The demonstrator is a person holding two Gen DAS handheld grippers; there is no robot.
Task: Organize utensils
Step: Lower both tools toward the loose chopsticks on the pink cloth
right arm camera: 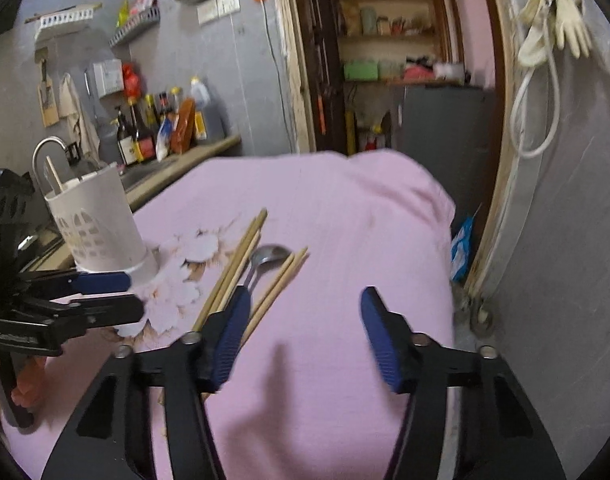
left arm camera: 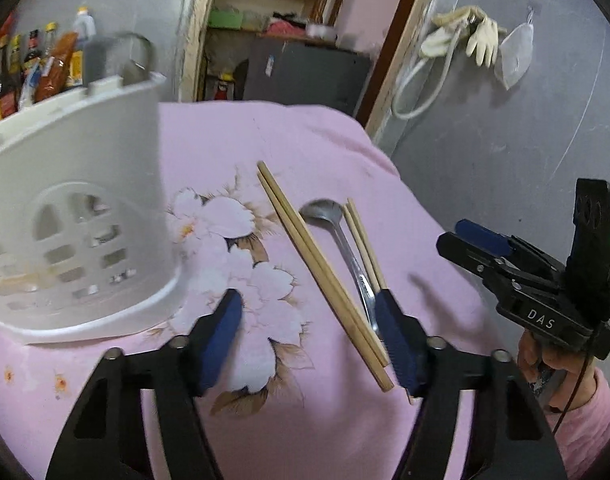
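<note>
Nearest, the left gripper [left arm camera: 309,344] hangs half open and empty over the pink cloth [left arm camera: 337,148] on the tabletop, one of its fingers [left arm camera: 397,344] just beside the near ends of the chopsticks [left arm camera: 325,276] and spoon [left arm camera: 345,240]; the right gripper [right arm camera: 305,336] is also half open, holding nothing. The utensils lie so close that closing here could pinch several or skid one off the cloth. Further off stands the white holder [left arm camera: 85,216], light enough to tip if bumped
</note>
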